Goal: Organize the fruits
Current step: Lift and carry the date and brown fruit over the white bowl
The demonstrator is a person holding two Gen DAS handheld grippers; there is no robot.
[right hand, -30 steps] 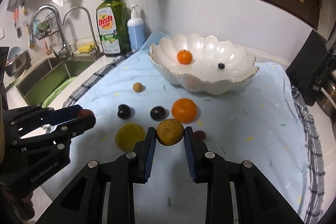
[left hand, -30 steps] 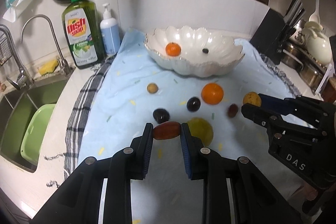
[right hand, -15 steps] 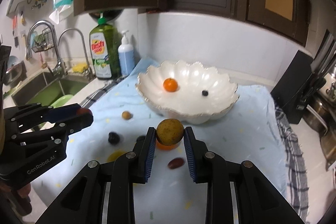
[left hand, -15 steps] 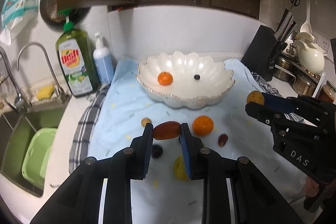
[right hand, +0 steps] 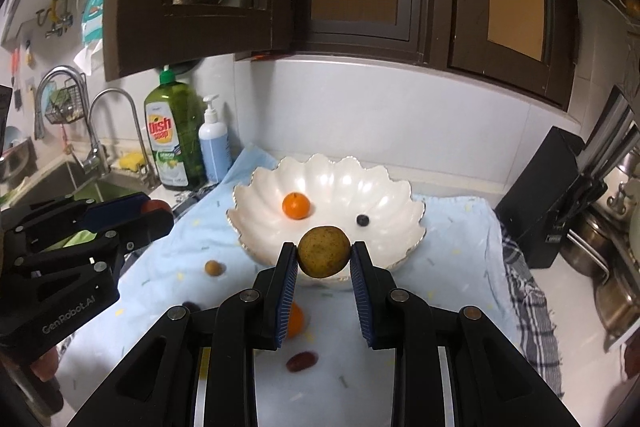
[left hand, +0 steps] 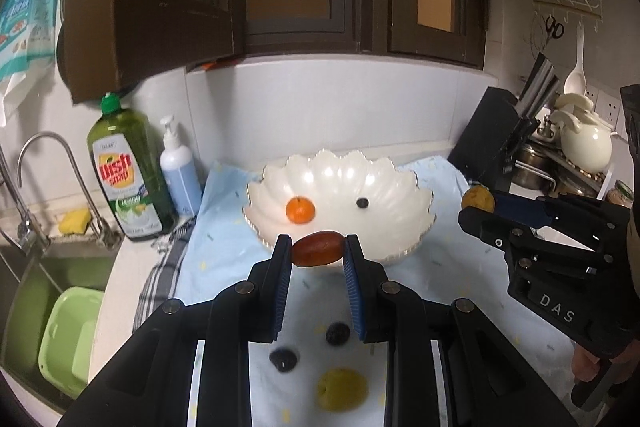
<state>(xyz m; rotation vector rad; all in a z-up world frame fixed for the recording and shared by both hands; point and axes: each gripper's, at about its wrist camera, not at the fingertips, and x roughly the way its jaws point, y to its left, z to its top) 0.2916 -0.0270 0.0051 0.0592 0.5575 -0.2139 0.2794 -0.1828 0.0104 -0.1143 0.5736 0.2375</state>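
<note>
Left wrist view: a pale blue cloth point(left hand: 224, 263) covers the desk under dark cabinets, a sink point(left hand: 60, 291) off to the jaws' left. The left gripper point(left hand: 317, 251) has its jaws clamped on a glossy red-brown oval fruit point(left hand: 317, 247), long axis running crosswise from pad to pad, just before the scalloped white bowl point(left hand: 400, 187).

Right wrist view: the right gripper point(right hand: 324, 258) pinches a round, speckled yellow-brown fruit point(right hand: 325, 256) in its jaws, with the bowl point(right hand: 384, 195) beyond.
</note>
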